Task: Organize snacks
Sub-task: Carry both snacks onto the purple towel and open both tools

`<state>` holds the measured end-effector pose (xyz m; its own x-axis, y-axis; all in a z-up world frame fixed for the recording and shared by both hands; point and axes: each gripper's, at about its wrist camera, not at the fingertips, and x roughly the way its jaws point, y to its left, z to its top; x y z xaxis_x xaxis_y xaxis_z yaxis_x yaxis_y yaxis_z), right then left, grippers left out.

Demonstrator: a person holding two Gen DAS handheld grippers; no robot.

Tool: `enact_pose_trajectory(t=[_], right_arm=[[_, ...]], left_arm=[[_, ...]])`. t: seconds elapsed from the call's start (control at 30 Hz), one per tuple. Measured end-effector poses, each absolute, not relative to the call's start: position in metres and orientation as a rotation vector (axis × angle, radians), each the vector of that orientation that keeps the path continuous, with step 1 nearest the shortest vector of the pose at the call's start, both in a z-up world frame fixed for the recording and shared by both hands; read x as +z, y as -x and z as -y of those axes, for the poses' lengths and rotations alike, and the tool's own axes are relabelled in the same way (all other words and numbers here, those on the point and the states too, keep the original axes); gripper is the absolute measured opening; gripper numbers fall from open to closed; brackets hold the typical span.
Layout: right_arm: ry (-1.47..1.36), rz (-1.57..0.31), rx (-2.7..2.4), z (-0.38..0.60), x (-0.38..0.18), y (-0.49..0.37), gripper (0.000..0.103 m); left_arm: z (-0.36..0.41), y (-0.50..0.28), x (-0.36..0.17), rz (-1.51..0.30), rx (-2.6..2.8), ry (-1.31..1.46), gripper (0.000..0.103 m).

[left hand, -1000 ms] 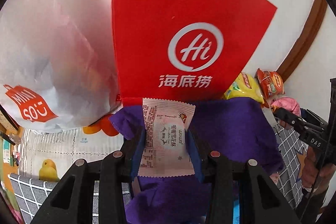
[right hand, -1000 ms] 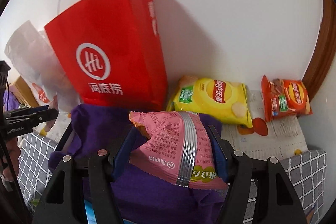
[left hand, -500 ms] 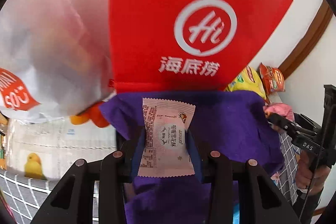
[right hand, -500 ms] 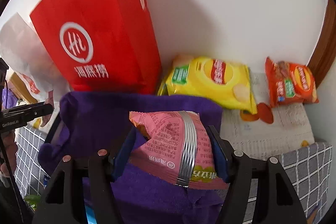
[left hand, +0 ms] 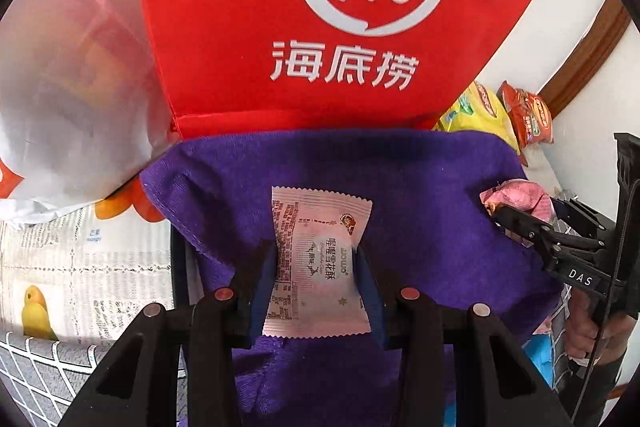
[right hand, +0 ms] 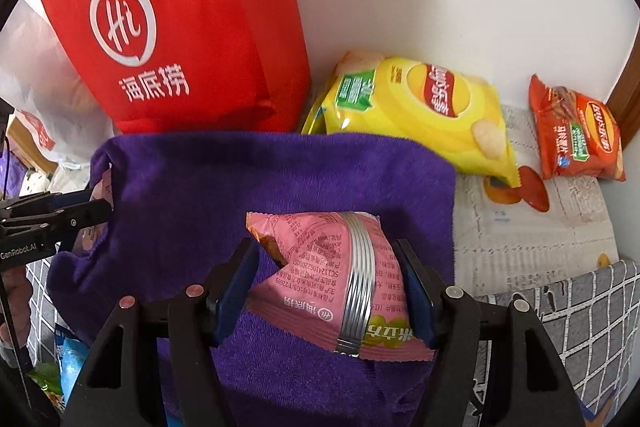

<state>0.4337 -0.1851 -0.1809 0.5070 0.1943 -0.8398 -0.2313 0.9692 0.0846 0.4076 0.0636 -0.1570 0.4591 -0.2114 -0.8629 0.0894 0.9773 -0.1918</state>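
My left gripper is shut on a small pale pink candy packet, held upright above a purple towel. My right gripper is shut on a puffy pink snack bag with a silver seam, also over the purple towel. Each gripper appears in the other's view: the right one with its pink bag at the right edge, the left one at the left edge. A person's hand grips the right tool.
A red bag with a white "Hi" logo stands against the wall behind the towel. A translucent white plastic bag sits to its left. A yellow chip bag and an orange chip bag lie on newspaper at right. Grey checked cloth borders it.
Both grippers have sunk toward the purple towel and tilted further down. The red bag and chip bags have risen in view. Both packets stay gripped.
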Motion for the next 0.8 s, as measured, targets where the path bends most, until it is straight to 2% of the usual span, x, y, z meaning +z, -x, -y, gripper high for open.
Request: enact_pose_trajectory(t=[0.6,0.8], right_arm=[[0.082,-1.033,0.232,0.173,-0.188,-0.436,0.069],[0.111,-1.006,0.204,0.171,-0.175,-0.431,0.083]], left_arm=[[-0.048,-0.413,-0.173,-1.111,-0.213,0.114,0.038],[-0.046,-0.412,-0.174,-1.116,-0.223,0.116,0.04]])
